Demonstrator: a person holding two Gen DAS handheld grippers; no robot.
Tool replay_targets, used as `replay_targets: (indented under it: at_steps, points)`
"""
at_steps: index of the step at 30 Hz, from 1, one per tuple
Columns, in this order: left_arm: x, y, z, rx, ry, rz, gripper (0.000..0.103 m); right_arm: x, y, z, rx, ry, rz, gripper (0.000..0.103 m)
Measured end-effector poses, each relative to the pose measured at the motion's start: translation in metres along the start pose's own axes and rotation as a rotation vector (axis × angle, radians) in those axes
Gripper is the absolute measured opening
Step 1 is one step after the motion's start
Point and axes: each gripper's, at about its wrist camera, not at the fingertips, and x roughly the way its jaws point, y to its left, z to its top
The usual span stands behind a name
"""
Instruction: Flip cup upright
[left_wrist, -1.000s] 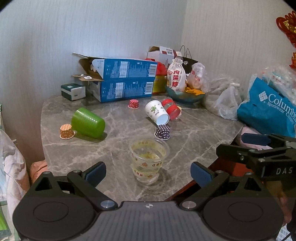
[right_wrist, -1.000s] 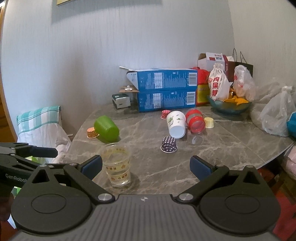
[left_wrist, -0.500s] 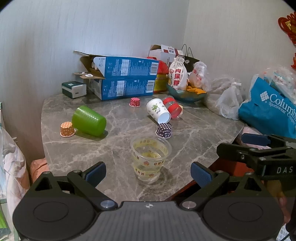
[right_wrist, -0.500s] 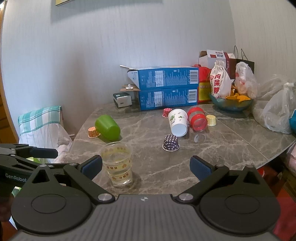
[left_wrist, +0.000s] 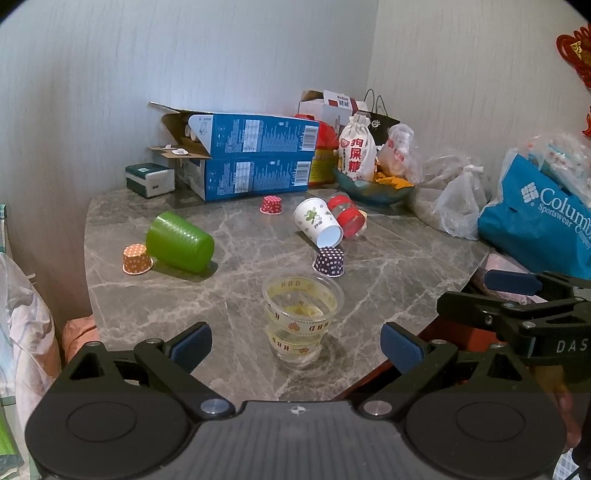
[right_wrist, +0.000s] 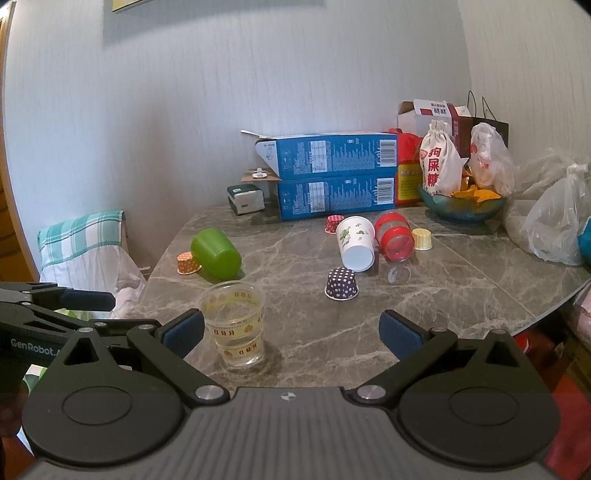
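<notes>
Scanning left to right across the marble table (left_wrist: 388, 295): orange dotted cupcake liner (left_wrist: 137, 259) sits mouth-down, touching the green plastic cup (left_wrist: 180, 242), which lies on its side near the left edge. Clear printed cup (left_wrist: 302, 319) already stands upright, just ahead of the left gripper (left_wrist: 295, 343). Purple dotted liner (left_wrist: 328, 261) is inverted behind it. Further back, the white paper cup (left_wrist: 318, 226) lies on its side, base toward the camera, touching the tipped red jar (left_wrist: 346, 215). Red dotted liner (left_wrist: 271, 205) is inverted near the blue boxes (left_wrist: 255, 162).

Task doesn't say which cup; green and white are both toppled, so either is a likely candidate.

Handling judgement:
- Green cup: light, fairly stiff ribbed plastic, probably rolls if nudged. Pinch across the wall near the rim, then rotate up.
- White paper cup: very light, soft wall, crushes under a hard squeeze. Grip mid-body or near the rolled rim, gently. The jar beside it may roll when it moves.
- Liners: flimsy, would deform in any pinch.

Left gripper: jaws spread wide, nothing between them, hanging at the near table edge. Right gripper (right_wrist: 291, 334): also wide open and empty; the clear cup sits just inside its left pad (right_wrist: 183, 333), whether touching I can't tell.
</notes>
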Motion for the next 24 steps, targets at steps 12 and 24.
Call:
replay_targets:
  at_steps: [12, 24]
  points:
    - [0.0006, -0.0011, 0.0, 0.001, -0.002, 0.001, 0.099, -0.0009, -0.0005, -0.0009, 0.001, -0.004, -0.006, 0.102]
    - [0.0003, -0.0019, -0.0003, 0.0, -0.002, 0.0, 0.099, 0.0003, -0.0024, -0.0015, 0.012, 0.005, -0.001, 0.102]
